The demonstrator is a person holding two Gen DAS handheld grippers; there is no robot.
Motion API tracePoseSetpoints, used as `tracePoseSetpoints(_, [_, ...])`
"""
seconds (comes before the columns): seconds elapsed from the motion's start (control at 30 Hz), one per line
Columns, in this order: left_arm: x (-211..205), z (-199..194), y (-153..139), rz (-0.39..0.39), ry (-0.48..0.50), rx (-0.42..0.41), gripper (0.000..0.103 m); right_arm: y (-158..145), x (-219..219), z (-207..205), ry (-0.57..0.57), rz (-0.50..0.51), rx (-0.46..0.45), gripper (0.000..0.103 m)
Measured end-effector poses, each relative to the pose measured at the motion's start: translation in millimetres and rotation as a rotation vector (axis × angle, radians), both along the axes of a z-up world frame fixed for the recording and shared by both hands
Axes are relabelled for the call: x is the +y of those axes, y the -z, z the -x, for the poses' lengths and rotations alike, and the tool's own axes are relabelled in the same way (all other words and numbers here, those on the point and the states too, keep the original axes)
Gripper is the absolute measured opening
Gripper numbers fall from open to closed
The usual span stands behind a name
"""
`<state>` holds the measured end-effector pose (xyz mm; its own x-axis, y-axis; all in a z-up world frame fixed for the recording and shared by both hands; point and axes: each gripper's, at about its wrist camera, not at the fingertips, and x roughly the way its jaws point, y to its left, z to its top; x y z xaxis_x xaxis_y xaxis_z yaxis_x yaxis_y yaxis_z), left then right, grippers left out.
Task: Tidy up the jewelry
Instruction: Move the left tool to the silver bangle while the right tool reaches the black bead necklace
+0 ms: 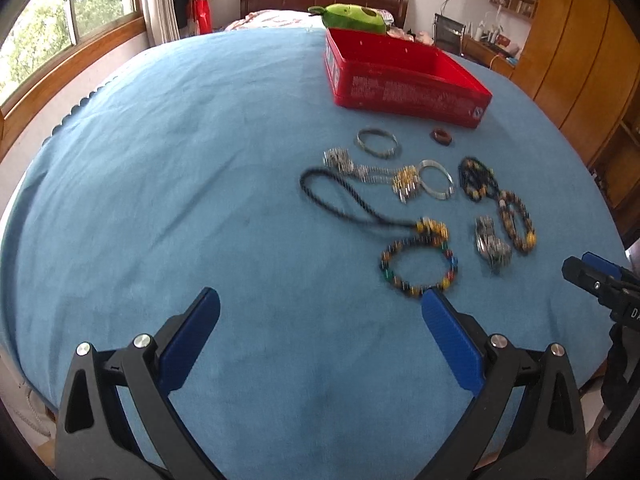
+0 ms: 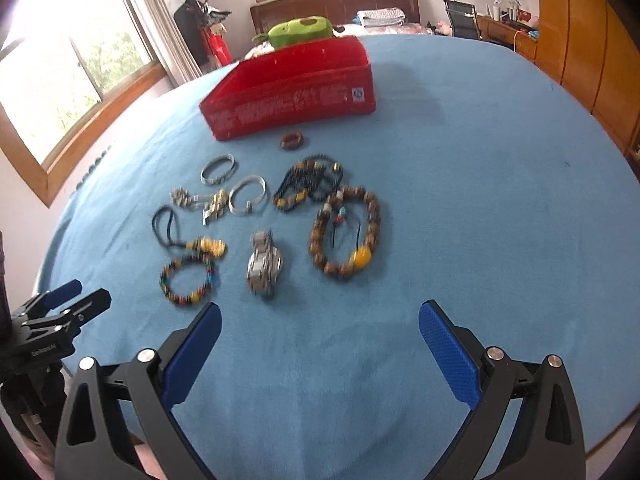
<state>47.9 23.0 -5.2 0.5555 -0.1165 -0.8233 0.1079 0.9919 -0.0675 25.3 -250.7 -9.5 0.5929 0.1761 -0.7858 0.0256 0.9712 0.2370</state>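
Blue cloth [image 2: 460, 160] covers the whole work surface; red box [image 2: 292, 92] sits at its far side, open-topped, and nothing can be seen inside it from either wrist view. All jewelry lies loose on the cloth in a cluster just in front of the box. Largest piece: brown bead bracelet [image 2: 346, 236] with one yellow bead, nearest the right gripper [image 2: 320, 322]. Then the metal watch [image 2: 264, 266], multicolour bead bracelet [image 1: 418, 266], black cord necklace [image 1: 340, 204], two silver bangles [image 2: 247, 196], small brown ring [image 2: 291, 141] just beside the box wall. Both tools are spread wide and empty — left gripper [image 1: 320, 308] hovers just short of the multicolour bracelet, right one short of the watch. Judgement: task at its start, approach step, nothing yet boxed. Next move calls for lowering one tool over a single piece — pinching one strand without snagging neighbours — then carrying it to the box.
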Motion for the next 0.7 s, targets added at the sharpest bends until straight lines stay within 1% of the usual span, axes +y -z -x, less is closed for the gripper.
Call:
tracePoseSetpoints(0.07, [-1,-13,-4,-0.005,-0.006,-0.003,0.100,-7,-6,-12,0.004,-0.011,-0.023,0.099])
tracePoseSetpoints(0.13, [-2,-29,-9,-0.007,-0.014,-0.009,0.100,-13,-9,-28,-0.003,0.001,-0.040,0.096])
tracePoseSetpoints(0.23, [-7,-53,-13,-0.018,-0.022,-0.011,0.100,-14,-13,-48,-0.004,0.008,-0.031,0.088])
tracePoseSetpoints(0.3, [-11,-67,-13,-0.028,-0.023,-0.006,0.100,-9,-17,-61,-0.007,-0.007,-0.008,0.076])
tracePoseSetpoints(0.33, [-13,-71,-13,-0.026,-0.019,-0.003,0.097,-6,-19,-69,-0.008,-0.019,0.012,0.072])
tracePoseSetpoints(0.4, [-18,-80,-11,-0.022,-0.010,0.008,0.093,0,-22,-80,-0.015,-0.039,0.034,0.062])
tracePoseSetpoints(0.43, [-21,-86,-11,-0.013,-0.007,0.015,0.088,3,-23,-86,-0.015,-0.045,0.047,0.060])
tracePoseSetpoints(0.47, [-24,-92,-10,-0.003,-0.003,0.023,0.084,6,-24,-92,-0.020,-0.055,0.057,0.054])
tracePoseSetpoints(0.5, [-26,-96,-8,0.001,0.002,0.030,0.078,8,-24,-99,-0.034,-0.069,0.063,0.049])
tracePoseSetpoints(0.53, [-30,-103,-6,0.009,0.012,0.045,0.076,10,-23,-105,-0.046,-0.080,0.074,0.047])
tracePoseSetpoints(0.6, [-35,-116,-1,0.023,0.023,0.069,0.076,13,-23,-116,-0.060,-0.094,0.091,0.046])
tracePoseSetpoints(0.7, [-45,-141,6,0.009,0.027,0.097,0.073,19,-15,-133,-0.098,-0.094,0.123,0.046])
